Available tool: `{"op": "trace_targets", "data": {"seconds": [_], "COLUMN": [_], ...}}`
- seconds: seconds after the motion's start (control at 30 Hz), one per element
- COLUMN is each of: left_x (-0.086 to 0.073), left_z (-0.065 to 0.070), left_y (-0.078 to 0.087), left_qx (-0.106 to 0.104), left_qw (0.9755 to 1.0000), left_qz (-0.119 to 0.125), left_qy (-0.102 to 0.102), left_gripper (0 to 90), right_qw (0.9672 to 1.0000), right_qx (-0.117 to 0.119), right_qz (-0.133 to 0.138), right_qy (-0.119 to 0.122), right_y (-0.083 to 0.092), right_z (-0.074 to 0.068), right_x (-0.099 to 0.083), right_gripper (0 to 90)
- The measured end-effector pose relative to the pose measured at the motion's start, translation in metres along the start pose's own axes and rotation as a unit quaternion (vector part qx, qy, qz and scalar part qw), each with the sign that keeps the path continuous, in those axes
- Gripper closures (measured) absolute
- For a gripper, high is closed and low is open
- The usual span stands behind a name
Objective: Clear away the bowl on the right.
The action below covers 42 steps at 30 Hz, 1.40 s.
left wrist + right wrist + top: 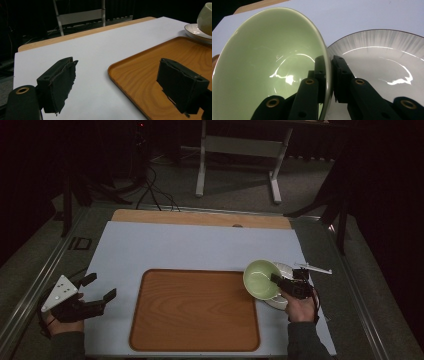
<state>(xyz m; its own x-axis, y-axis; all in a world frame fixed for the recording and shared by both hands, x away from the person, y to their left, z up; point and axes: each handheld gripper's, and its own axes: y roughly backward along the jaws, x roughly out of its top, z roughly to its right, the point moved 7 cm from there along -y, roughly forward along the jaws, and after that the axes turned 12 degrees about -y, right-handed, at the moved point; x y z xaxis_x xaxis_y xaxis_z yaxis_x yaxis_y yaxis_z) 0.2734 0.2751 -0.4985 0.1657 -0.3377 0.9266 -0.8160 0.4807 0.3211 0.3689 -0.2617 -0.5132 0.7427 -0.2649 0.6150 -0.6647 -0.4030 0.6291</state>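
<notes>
A pale green bowl (260, 279) is held tilted above a white plate (283, 270) at the right of the table, just off the wooden tray (195, 310). My right gripper (280, 282) is shut on the bowl's rim; in the right gripper view one jaw is inside the green bowl (269, 62) and the other outside, over the white plate (382, 57). My left gripper (100, 287) stands open at the table's left edge, nothing between its fingers (60, 82). In the left gripper view the tray (150, 75) lies ahead, with the bowl (206, 17) and plate (197, 31) beyond.
A pale blue mat (200, 245) covers the wooden table (200, 217). A small white strip-like object (315, 268) lies right of the plate near the mat's edge. Beyond the table are a desk frame (240, 150) and cables (155, 190) on the floor.
</notes>
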Motion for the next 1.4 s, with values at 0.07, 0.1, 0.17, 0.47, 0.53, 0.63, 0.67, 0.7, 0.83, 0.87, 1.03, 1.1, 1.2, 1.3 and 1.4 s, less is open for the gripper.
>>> {"op": "trace_targets", "data": {"seconds": [0.07,0.1,0.17,0.47,0.53,0.63,0.67,0.7,0.83,0.87,1.03,1.1,1.2,1.3,1.4], "left_x": [0.000,0.000,0.000,0.000,0.000,0.000,0.000,0.000,0.000,0.000,0.000,0.000,0.000,0.000,0.000], "left_z": [0.000,0.000,0.000,0.000,0.000,0.000,0.000,0.000,0.000,0.000,0.000,0.000,-0.001,-0.001,-0.001], "left_y": [0.000,0.000,0.000,0.000,0.000,0.000,0.000,0.000,0.000,0.000,0.000,0.000,0.000,0.001,0.000], "left_qx": [0.000,0.000,0.000,0.001,0.000,0.001,0.001,0.001,0.001,0.001,0.002,0.002,0.002,0.002,0.002], "left_qw": [1.0000,1.0000,1.0000,1.0000,1.0000,1.0000,1.0000,1.0000,1.0000,1.0000,1.0000,1.0000,1.0000,1.0000,1.0000], "left_qz": [0.000,0.000,0.000,0.000,0.000,0.000,0.000,0.000,0.000,0.000,0.000,0.000,0.000,0.000,0.000], "left_qy": [0.000,0.000,0.000,0.001,0.000,0.000,0.001,0.001,0.001,0.001,0.001,0.001,0.002,0.002,0.002], "left_gripper": [15.2,15.2,15.2,15.2,15.2,15.2,15.2,15.2,15.2,15.2,15.2,15.2,15.2,15.2,15.2], "right_qw": [1.0000,1.0000,1.0000,0.9999,0.9999,0.9999,0.9998,0.9998,0.9998,0.9998,0.9996,0.9996,0.9995,0.9994,0.9993], "right_qx": [0.000,0.001,0.001,0.006,0.005,0.006,0.006,0.006,0.008,0.009,0.010,0.011,0.011,0.011,0.013], "right_qz": [0.000,0.000,-0.001,-0.004,-0.004,-0.006,-0.005,-0.005,-0.006,-0.007,-0.011,-0.011,-0.013,-0.014,-0.015], "right_qy": [0.001,0.003,0.003,0.012,0.013,0.015,0.016,0.017,0.019,0.019,0.024,0.025,0.028,0.030,0.032], "right_y": [-0.001,-0.001,-0.001,-0.003,-0.003,-0.004,-0.004,-0.004,-0.005,-0.005,-0.007,-0.008,-0.009,-0.010,-0.011], "right_z": [-0.001,-0.002,-0.003,-0.011,-0.012,-0.013,-0.014,-0.015,-0.017,-0.018,-0.022,-0.024,-0.026,-0.027,-0.029], "right_x": [-0.001,-0.001,-0.001,-0.003,-0.004,-0.004,-0.004,-0.005,-0.006,-0.006,-0.008,-0.009,-0.010,-0.011,-0.012], "right_gripper": [82.7,82.7,82.7,82.7,82.7,82.7,82.7,82.7,82.7,82.7,82.7,82.7,82.7,82.6,82.6]}}
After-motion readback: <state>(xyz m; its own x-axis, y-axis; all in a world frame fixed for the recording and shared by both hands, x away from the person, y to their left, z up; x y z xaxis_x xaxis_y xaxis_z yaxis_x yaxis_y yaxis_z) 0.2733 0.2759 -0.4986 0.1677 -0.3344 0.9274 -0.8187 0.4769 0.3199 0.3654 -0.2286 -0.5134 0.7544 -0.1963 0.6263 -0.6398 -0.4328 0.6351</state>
